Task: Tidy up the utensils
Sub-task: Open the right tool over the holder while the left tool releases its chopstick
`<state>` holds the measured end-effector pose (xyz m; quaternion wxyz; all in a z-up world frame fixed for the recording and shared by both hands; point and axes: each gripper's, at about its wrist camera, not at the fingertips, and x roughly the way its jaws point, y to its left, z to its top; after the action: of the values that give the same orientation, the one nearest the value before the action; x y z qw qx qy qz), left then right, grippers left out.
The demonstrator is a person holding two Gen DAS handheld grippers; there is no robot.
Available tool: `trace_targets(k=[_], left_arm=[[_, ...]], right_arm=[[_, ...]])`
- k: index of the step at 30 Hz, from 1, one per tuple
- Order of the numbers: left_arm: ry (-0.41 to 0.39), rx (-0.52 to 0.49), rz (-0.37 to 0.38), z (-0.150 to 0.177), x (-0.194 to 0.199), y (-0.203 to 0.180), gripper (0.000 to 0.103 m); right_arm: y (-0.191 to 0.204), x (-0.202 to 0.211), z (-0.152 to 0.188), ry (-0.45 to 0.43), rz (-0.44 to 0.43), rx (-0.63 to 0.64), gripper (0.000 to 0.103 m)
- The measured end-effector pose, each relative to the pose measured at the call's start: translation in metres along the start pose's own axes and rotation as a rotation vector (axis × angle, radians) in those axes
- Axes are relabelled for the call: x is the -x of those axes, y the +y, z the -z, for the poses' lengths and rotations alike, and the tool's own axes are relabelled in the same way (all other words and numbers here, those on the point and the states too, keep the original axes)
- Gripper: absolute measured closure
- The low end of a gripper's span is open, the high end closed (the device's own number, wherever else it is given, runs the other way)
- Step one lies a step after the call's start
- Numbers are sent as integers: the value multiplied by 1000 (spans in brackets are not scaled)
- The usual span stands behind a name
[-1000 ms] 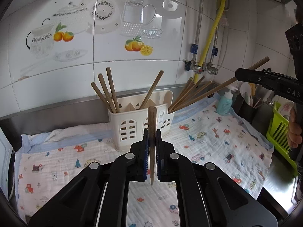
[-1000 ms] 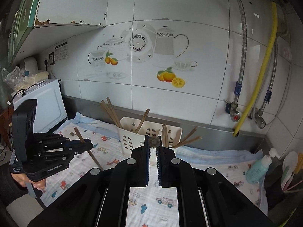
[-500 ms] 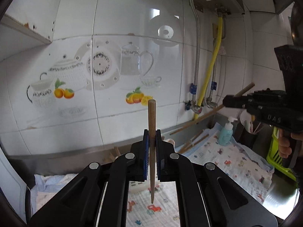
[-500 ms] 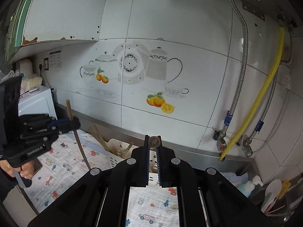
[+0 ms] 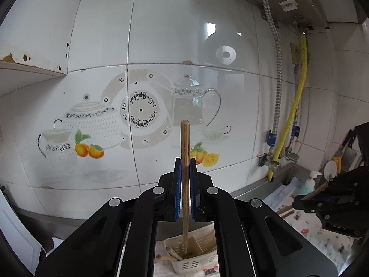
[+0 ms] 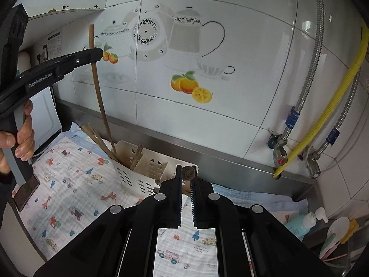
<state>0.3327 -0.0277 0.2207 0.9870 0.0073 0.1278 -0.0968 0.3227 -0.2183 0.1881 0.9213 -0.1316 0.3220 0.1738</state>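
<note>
My left gripper [image 5: 185,161] is shut on a wooden chopstick [image 5: 185,173] held upright; its lower tip reaches into the left compartment of the white slotted utensil holder [image 5: 196,257]. In the right wrist view the same left gripper [image 6: 98,54] holds that chopstick [image 6: 99,97] above the holder [image 6: 143,173], where several chopsticks lean. My right gripper [image 6: 187,173] is shut on a chopstick seen end-on [image 6: 188,172], pointing forward above the holder. The right gripper [image 5: 297,204] also shows low at the right of the left wrist view.
A patterned cloth [image 6: 76,184] covers the steel counter. Tiled wall with a yellow hose [image 6: 334,97] and valves stands behind. A blue soap bottle [image 6: 299,224] and spoons in a cup [image 6: 339,235] sit at the right. A white appliance [image 6: 48,115] is at the left.
My left gripper has come over the holder and lowered its chopstick's tip into the left compartment. My right gripper has dropped and moved closer to the holder with its chopstick.
</note>
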Motion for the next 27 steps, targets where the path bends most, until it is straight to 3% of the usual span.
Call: trace_targets(k=[17, 27], left_arm=[[142, 44, 5, 40, -46, 10, 97], [129, 35, 1, 37, -35, 9, 94]], right_arm=[[1, -45, 10, 96, -29, -2, 96], [-2, -47, 10, 85, -27, -27, 96]])
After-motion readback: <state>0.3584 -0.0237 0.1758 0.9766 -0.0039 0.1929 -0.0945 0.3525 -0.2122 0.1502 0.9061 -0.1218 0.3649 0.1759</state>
